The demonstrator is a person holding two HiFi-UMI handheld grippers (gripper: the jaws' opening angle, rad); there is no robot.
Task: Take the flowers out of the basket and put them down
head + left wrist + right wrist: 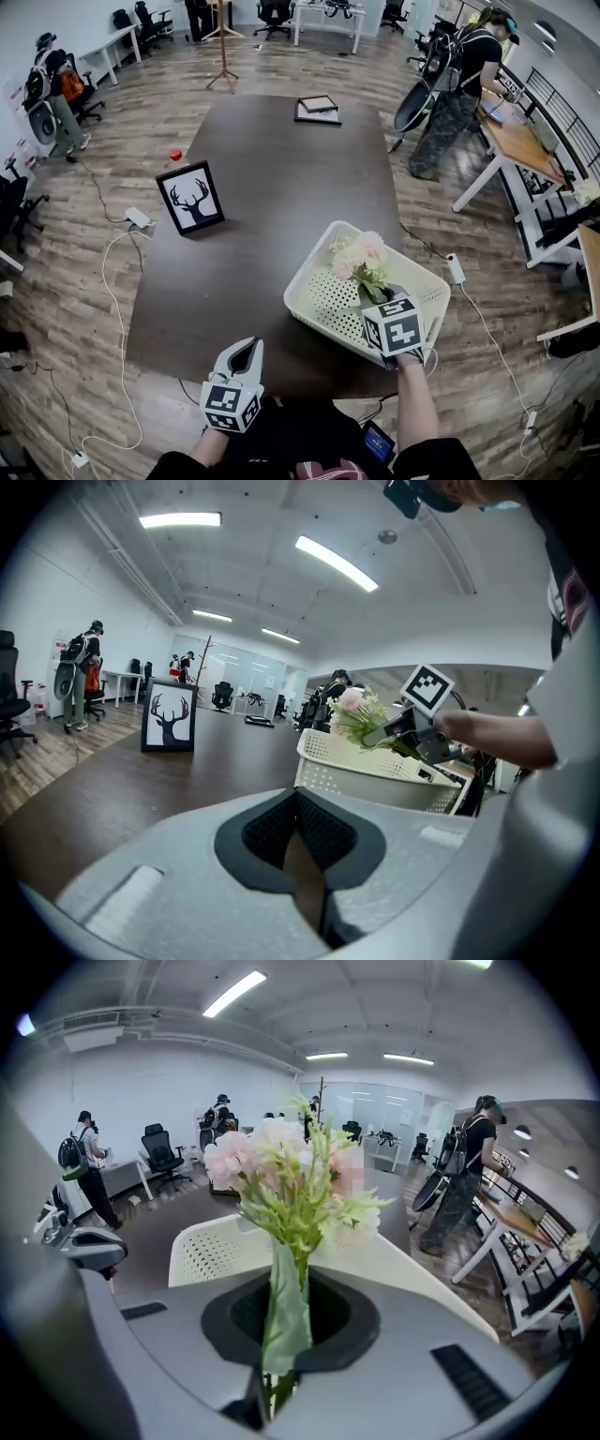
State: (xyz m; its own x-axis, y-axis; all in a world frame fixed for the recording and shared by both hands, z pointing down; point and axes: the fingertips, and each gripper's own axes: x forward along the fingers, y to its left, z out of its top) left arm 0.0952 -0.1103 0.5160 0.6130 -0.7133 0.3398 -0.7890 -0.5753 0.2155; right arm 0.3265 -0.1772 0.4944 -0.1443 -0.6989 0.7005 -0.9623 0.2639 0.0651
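My right gripper (286,1330) pinches the flowers (361,258) low on their stems, just above the basket (323,300), a hold I judge right since the bunch looks light, floppy and crushable at the blooms; my left gripper (246,354), pressed together and empty, hangs off the basket's left.

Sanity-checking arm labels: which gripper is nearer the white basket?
Right. The right gripper is above the basket, shut on the flowers; the left gripper sits apart, left of it, by the table near edge.
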